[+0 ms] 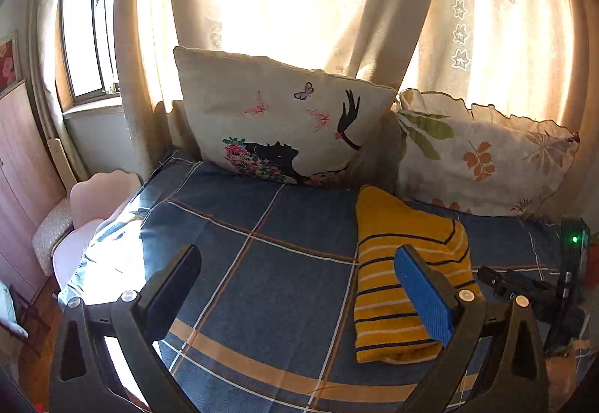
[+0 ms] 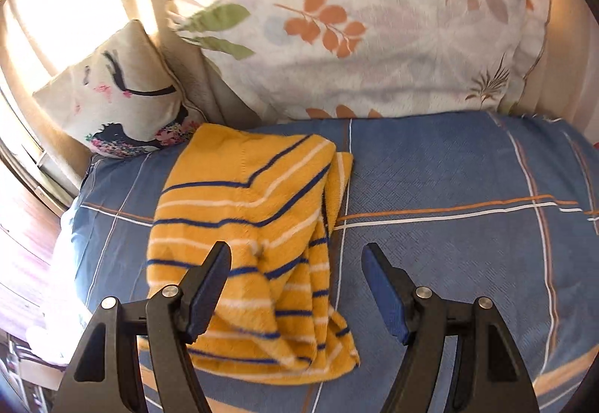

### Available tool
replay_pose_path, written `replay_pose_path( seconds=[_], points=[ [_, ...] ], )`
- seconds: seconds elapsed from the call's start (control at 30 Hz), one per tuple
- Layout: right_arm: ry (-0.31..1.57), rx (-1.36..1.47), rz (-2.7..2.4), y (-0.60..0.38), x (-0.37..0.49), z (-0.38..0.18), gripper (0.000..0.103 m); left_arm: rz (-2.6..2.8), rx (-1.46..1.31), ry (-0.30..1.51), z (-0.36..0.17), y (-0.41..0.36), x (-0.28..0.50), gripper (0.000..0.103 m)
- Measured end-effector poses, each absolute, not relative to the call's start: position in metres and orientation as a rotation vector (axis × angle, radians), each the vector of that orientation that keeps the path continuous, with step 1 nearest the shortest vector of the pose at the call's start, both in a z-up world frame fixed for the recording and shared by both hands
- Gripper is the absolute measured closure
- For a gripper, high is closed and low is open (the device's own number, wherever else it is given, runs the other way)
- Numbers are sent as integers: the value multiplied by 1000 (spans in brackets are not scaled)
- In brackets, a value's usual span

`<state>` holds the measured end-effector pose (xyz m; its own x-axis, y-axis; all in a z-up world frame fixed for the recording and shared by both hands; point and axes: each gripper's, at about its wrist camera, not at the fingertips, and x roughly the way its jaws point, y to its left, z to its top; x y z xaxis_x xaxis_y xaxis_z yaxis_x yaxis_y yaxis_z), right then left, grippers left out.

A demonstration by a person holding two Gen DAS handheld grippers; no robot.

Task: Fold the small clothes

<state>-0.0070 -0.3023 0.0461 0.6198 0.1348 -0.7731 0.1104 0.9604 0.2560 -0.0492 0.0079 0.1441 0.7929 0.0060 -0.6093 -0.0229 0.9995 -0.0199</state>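
Your yellow striped garment [image 2: 258,244] lies folded on the blue plaid bedspread [image 2: 449,170], just in front of the two pillows [image 1: 284,121]. Your left gripper [image 1: 299,282] stands wide open and empty above the bed. Your right gripper [image 2: 295,278] is also spread, apparently gripping nothing, though its left finger [image 2: 209,285] overlaps the cloth.

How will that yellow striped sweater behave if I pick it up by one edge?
The sweater is soft knit lying in loose folds, so it will probably droop and unfold. It looks light. Its fuzzy surface should grip the blue pads rather than slip.
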Motion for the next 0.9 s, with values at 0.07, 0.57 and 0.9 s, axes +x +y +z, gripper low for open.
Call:
replay_pose_path(
  seconds=[0.07,0.57,0.9],
  points=[
    [897,259,2,-290,-17,54,26,3,-71,635,148,18,-48,0],
    [951,166,-139,-211,-58,62,26,-93,21,524,153,38,-42,0],
    [1065,182,-150,-169,-51,35,26,-190,128,800,88,35,-27,0]
  ],
)
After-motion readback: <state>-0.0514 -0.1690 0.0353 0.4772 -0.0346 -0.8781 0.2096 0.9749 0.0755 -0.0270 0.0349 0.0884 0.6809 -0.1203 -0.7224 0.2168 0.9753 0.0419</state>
